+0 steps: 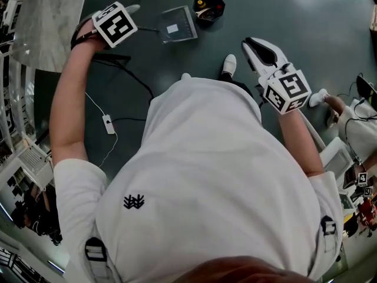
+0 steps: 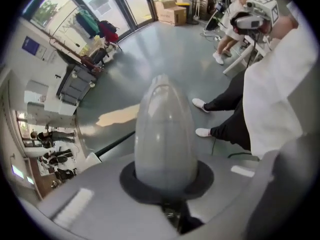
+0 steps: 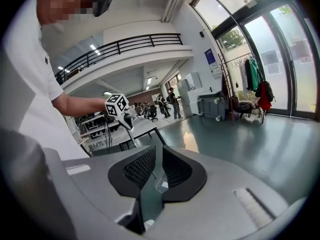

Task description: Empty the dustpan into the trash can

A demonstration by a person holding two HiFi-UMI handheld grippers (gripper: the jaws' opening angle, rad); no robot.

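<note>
Two claws: left claw (image 2: 162,154) extended forward over the floor (image 1: 306,16); right claw (image 3: 156,171) held at the person's right side, well apart from the dustpan (image 1: 177,25).
Left claw state: jaws closed on the rounded grey grip (image 2: 162,119) at the end of the dustpan's handle (image 1: 148,29); the grip fills the space between the jaws.
Right claw state: jaws parted, with an open gap between the black ribbed pads (image 3: 140,166); nothing held.
Dustpan: grey pan with a white label on it, at the far end of the thin handle that runs out from the left claw.
Dustpan position: just beside the trash can (image 1: 209,7), on its left in the head view; whether the two touch cannot be told.
Trash can: small, black, open-topped, standing on the dark floor; red and yellow items lie inside.
Worktop (image 1: 50,16): pale and marbled, at the upper left of the head view, beside the left forearm.
Floor items: one white shoe (image 1: 229,65) ahead of the person; a thin cable with a small white block (image 1: 108,122) near the person's left side.
</note>
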